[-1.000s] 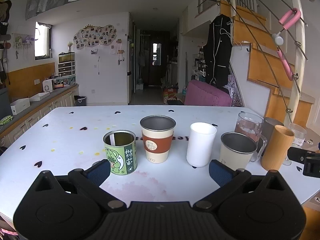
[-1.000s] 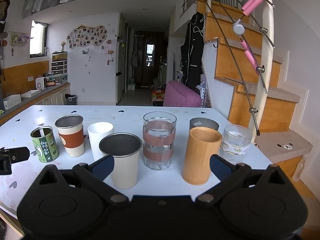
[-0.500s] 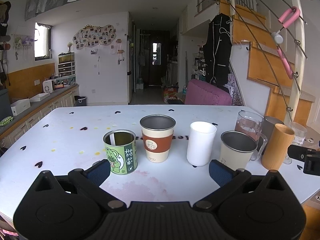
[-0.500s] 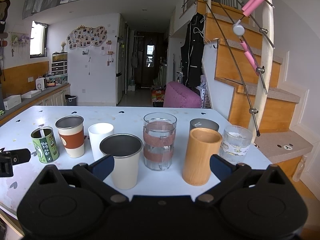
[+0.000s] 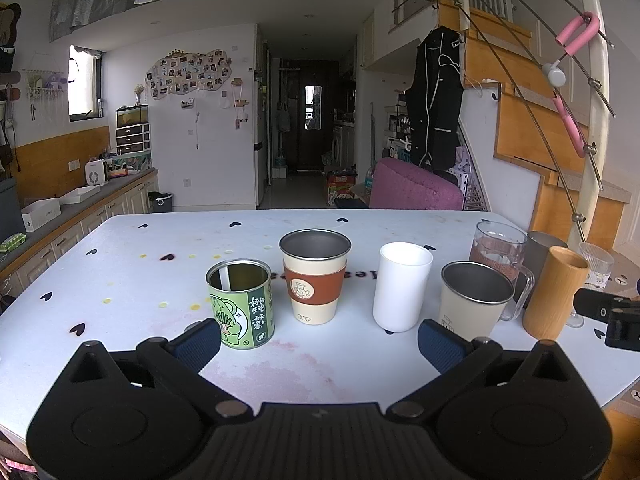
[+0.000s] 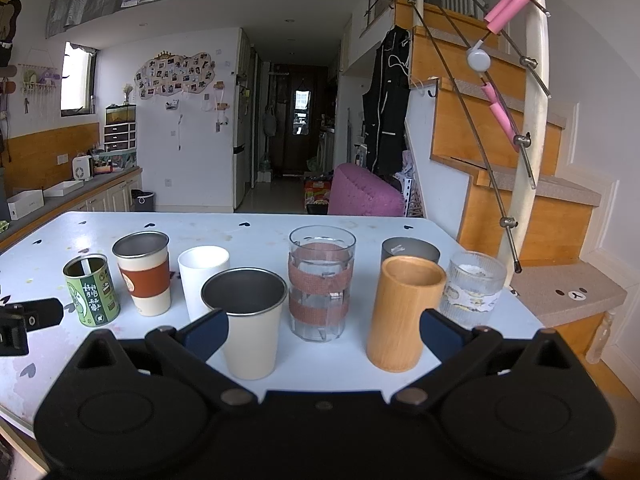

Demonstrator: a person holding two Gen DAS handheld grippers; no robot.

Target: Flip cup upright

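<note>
Several cups stand upright in a row on the white table: a green tin cup, a brown-sleeved steel cup, a white cup, a cream steel cup, a glass mug with brown bands, a bamboo cup, a grey cup and a ribbed glass. My left gripper is open and empty, in front of the green, brown-sleeved and white cups. My right gripper is open and empty, in front of the cream cup, glass mug and bamboo cup.
The table's right edge runs near a wooden staircase with a white railing post. A kitchen counter lies to the left. A purple seat stands behind the table. The right gripper's tip shows at the left view's right edge.
Both grippers have barely moved; the view has shifted very slightly. No cup has moved.
</note>
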